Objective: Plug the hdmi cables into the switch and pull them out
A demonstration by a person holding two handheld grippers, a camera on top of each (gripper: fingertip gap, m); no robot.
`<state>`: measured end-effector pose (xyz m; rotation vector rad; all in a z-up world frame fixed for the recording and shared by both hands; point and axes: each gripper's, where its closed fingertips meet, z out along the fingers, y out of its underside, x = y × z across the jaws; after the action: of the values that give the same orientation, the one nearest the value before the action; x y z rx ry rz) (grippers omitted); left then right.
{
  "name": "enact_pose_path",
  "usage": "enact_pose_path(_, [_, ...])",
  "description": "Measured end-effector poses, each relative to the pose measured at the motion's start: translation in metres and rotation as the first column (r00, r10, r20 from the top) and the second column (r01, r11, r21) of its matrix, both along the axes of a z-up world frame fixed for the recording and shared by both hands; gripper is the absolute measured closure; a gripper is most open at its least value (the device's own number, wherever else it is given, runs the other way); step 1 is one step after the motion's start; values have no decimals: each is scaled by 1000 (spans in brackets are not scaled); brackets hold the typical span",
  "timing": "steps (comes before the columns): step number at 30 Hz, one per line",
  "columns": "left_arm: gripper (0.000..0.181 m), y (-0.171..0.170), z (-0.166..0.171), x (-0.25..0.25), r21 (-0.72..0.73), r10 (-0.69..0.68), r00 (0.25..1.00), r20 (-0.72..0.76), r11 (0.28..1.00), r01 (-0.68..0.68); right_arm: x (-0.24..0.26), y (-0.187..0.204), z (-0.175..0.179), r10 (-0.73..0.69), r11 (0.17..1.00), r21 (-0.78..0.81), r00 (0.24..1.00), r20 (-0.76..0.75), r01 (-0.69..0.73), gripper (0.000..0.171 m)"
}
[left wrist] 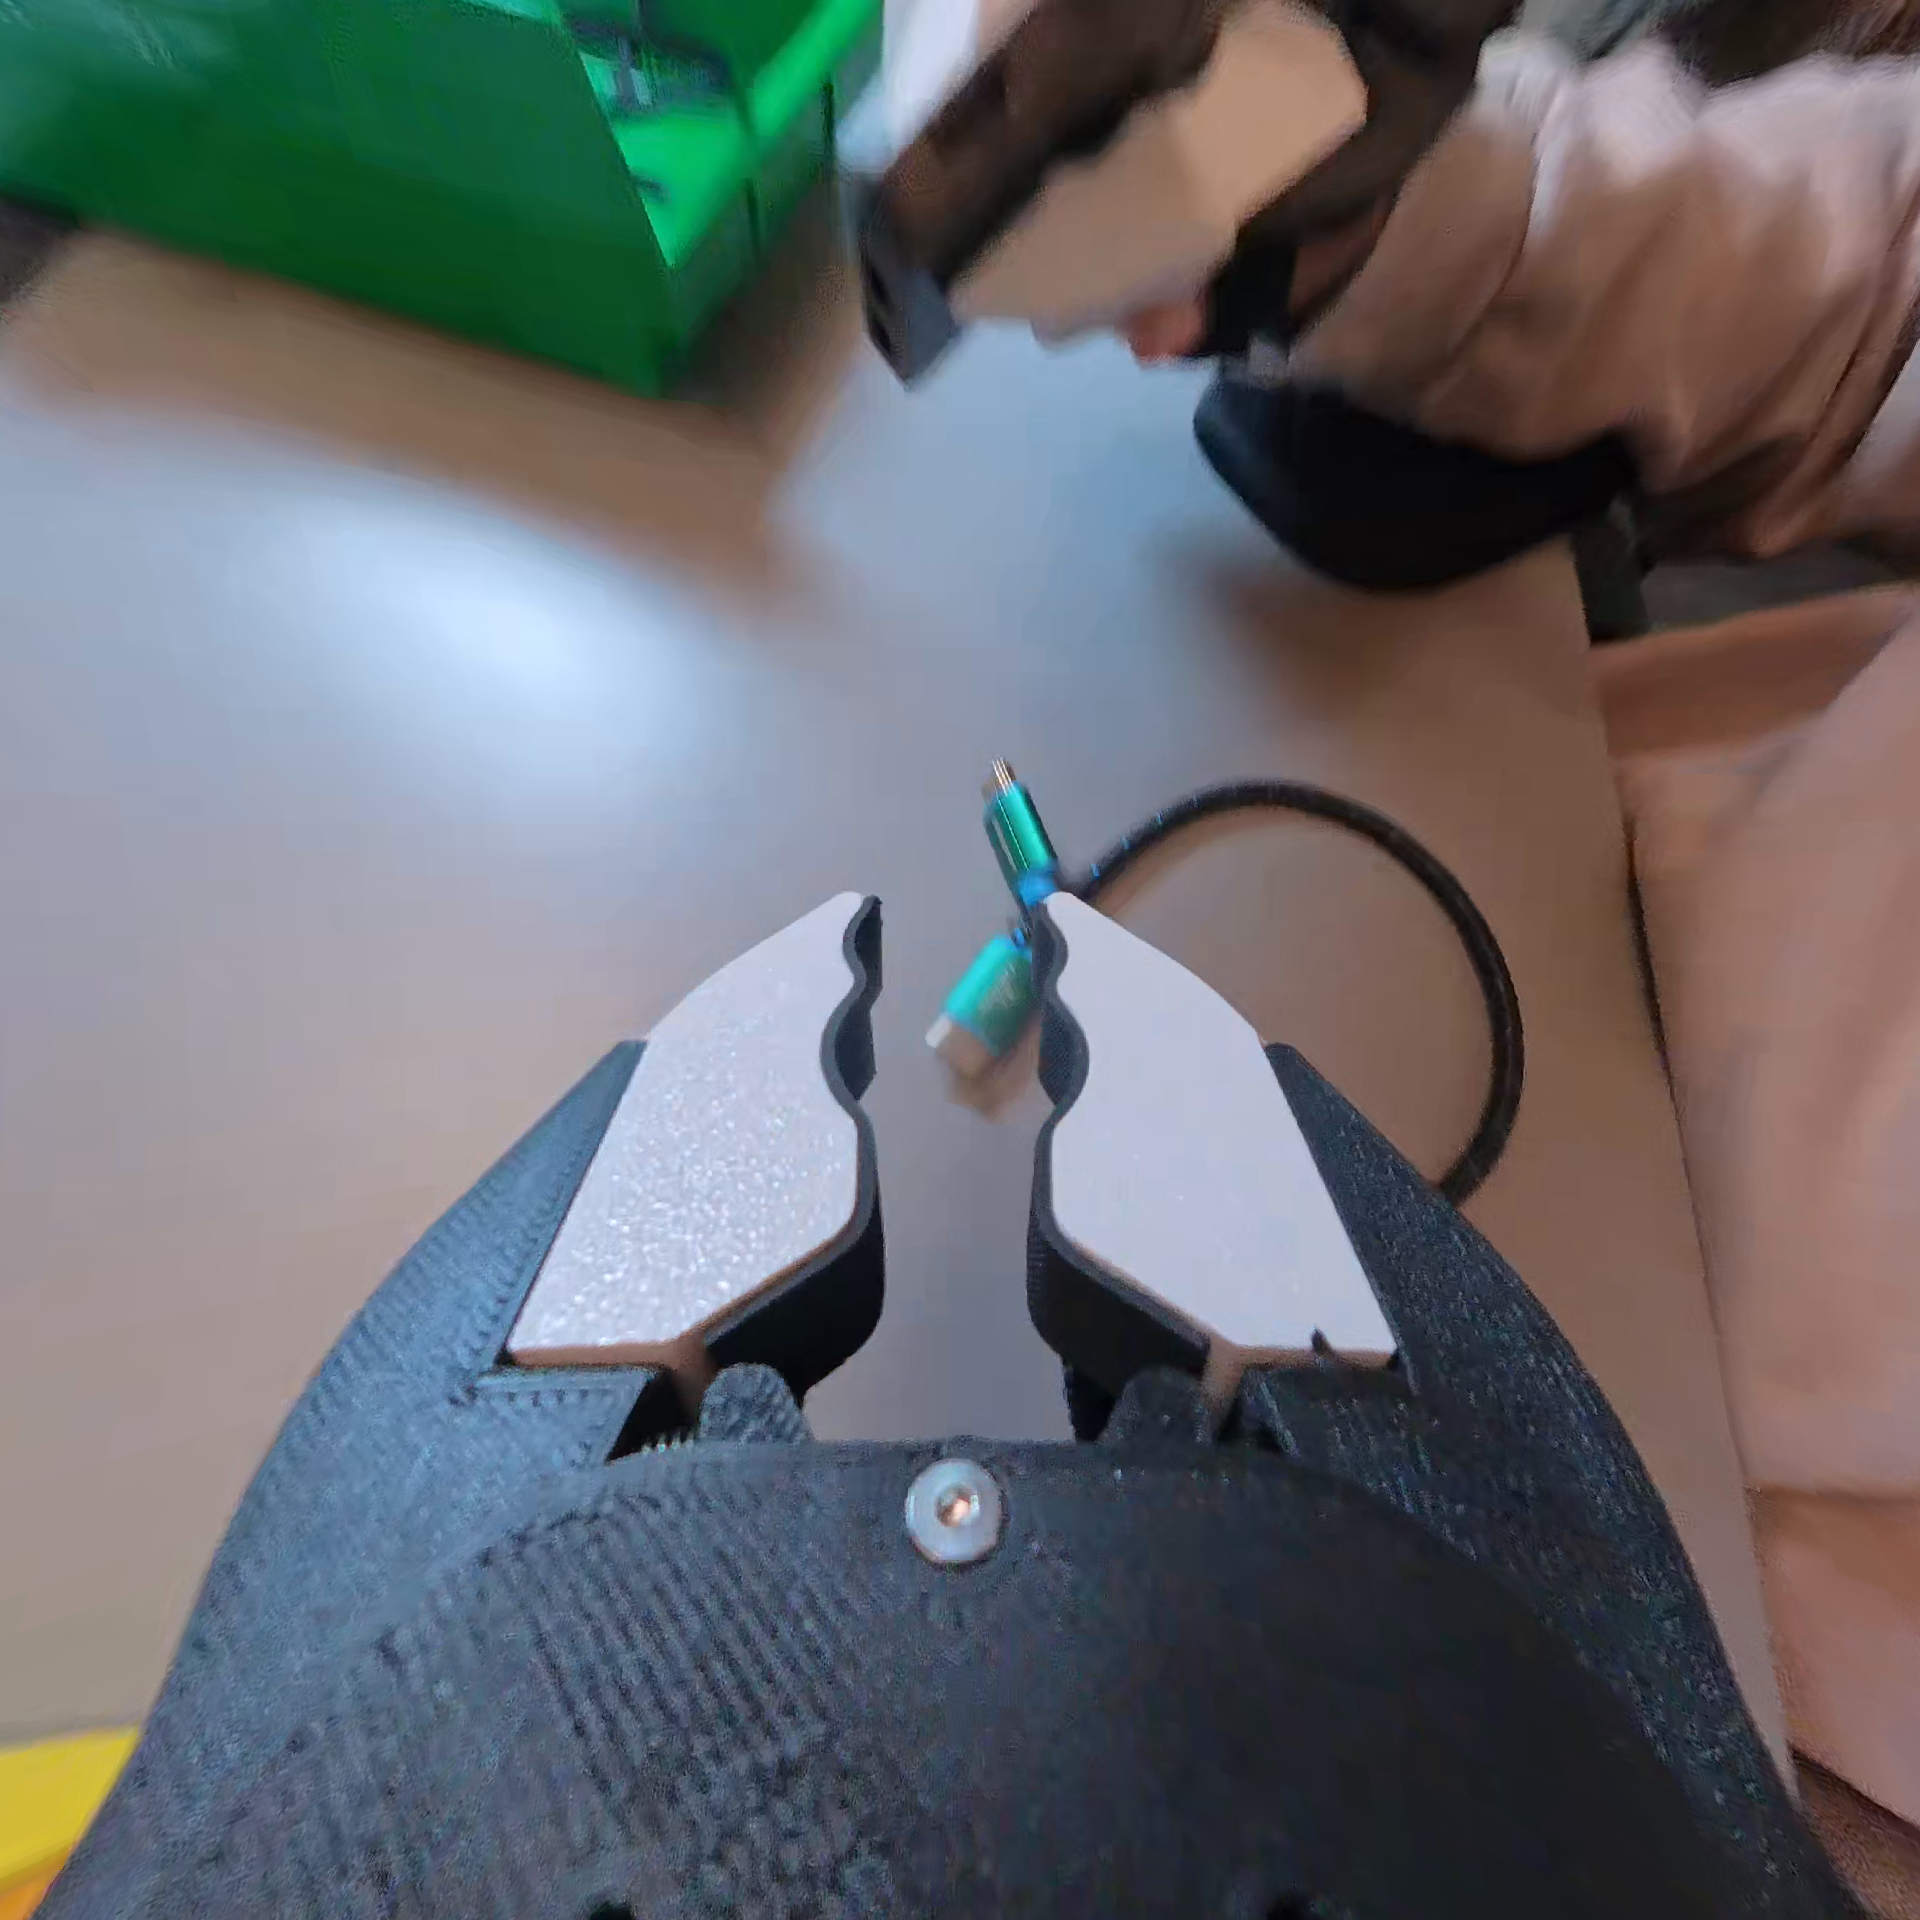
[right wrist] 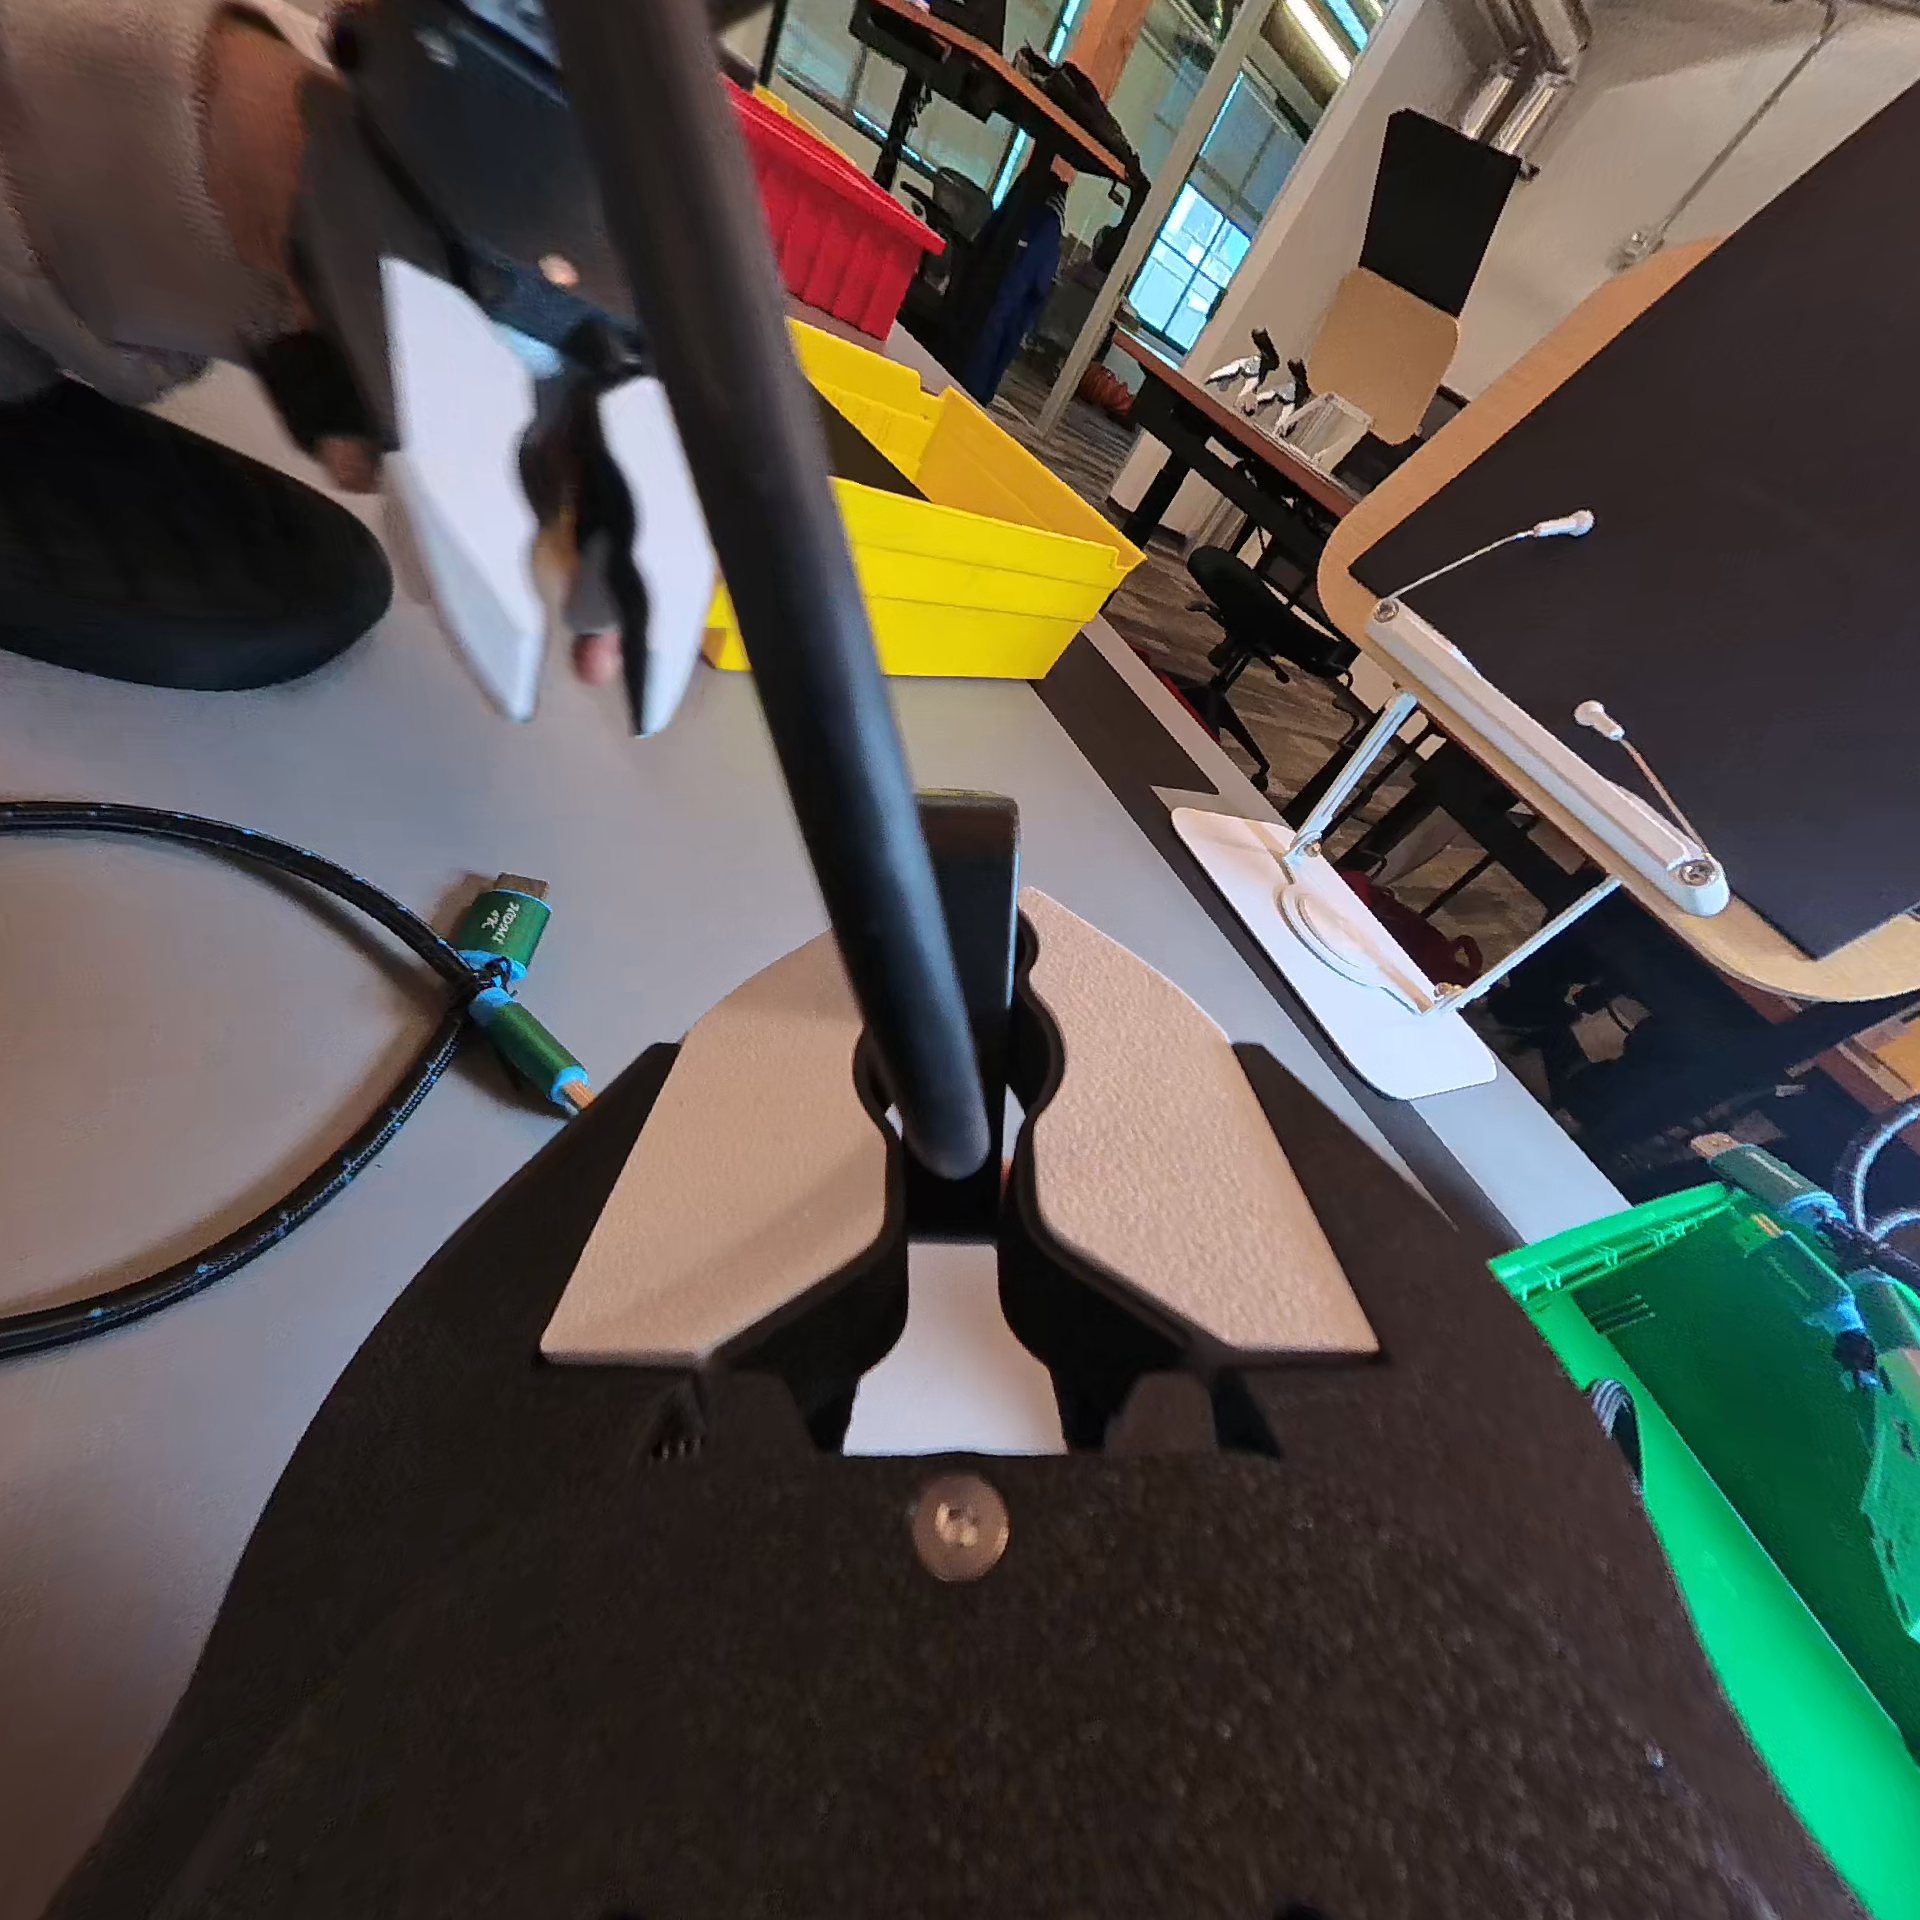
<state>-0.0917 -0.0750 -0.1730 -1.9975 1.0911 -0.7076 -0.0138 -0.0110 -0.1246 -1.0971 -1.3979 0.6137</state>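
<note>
**benchnewbie:** What are you actually holding there, and where's the cable you're after?

**me:** My right gripper [right wrist: 951,1049] is pinched on a black block [right wrist: 971,883] with a thick black cord [right wrist: 748,520] coming off it. I take that for the switch, though I can't see any ports from here. My left gripper [left wrist: 961,925] has its fingers spread a bit, holding nothing, and it hangs just over the HDMI cable [left wrist: 1455,935]. The cable lies looped on the grey tabletop [left wrist: 416,727] near the edge on my side, its two green plugs [left wrist: 992,997] tied together at the necks with a small tie.

**benchnewbie:** Tips for the grab?

**me:** I'd say take one plug by its green shell, across the flat sides, not by the braided cord. The two plugs are bound together, so the spare one will swing along, and I'd keep it away from the port. I'd hold the switch still and turned so its socket faces the left gripper, then line the plug up square before pushing. The left view is blurry, so I'd slow down first.
</note>
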Motion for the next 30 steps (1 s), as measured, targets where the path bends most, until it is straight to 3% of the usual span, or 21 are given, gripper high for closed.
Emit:
enact_pose_path(4, [144, -57, -55, 7, -148, -128, 950, -283, 985, 89, 1, 6, -4, -17, 1000, -19, 1000, 5, 17, 157])
enact_pose_path(6, [147, -67, -73, 3, -184, -157, 911, -381, 979, 91, 1, 8, -5, -18, 999, -33, 1000, 2, 18, 157])
enact_pose_path(9, [162, -60, -71, -1, -192, -205, 889, -409, 972, 136, 1, 8, -3, -22, 999, -35, 1000, -5, 22, 157])
enact_pose_path(12, [168, -41, -73, -14, -68, -371, 730, -574, 910, 409, 2, 8, 1, -24, 999, -33, 1000, -19, 23, 157])
enact_pose_path(13, [170, -25, -71, -16, 10, -370, 682, -631, 875, 484, 3, 9, 2, -24, 999, -33, 999, -23, 24, 157])
enact_pose_path(15, [170, 21, -62, -22, 174, -233, 632, -739, 841, 513, 5, 10, 4, -29, 999, -33, 999, -30, 28, 157])
enact_pose_path(17, [163, 57, -50, -22, 300, -87, 659, -748, 840, 451, 7, 12, 6, -34, 999, -32, 999, -40, 33, 157])
enact_pose_path(19, [162, 75, -38, -12, 372, 19, 772, -635, 884, 284, 10, 13, 10, -38, 999, -36, 998, -54, 36, 156])
enact_pose_path(21, [159, 67, -39, 3, 280, 15, 866, -500, 949, 145, 11, 15, 11, -39, 998, -49, 997, -67, 35, 157])
enact_pose_path(23, [156, 50, -38, 18, 195, -27, 922, -386, 975, 110, 12, 16, 11, -39, 998, -61, 997, -71, 35, 157])
enact_pose_path(25, [151, 37, -37, 21, 154, -55, 932, -359, 981, 117, 12, 17, 11, -40, 997, -67, 997, -70, 35, 154])
enact_pose_path(30, [132, 23, -62, -3, 15, -139, 876, -462, 986, 165, 9, 9, 8, 2, 997, -74, 999, -53, -6, 155])
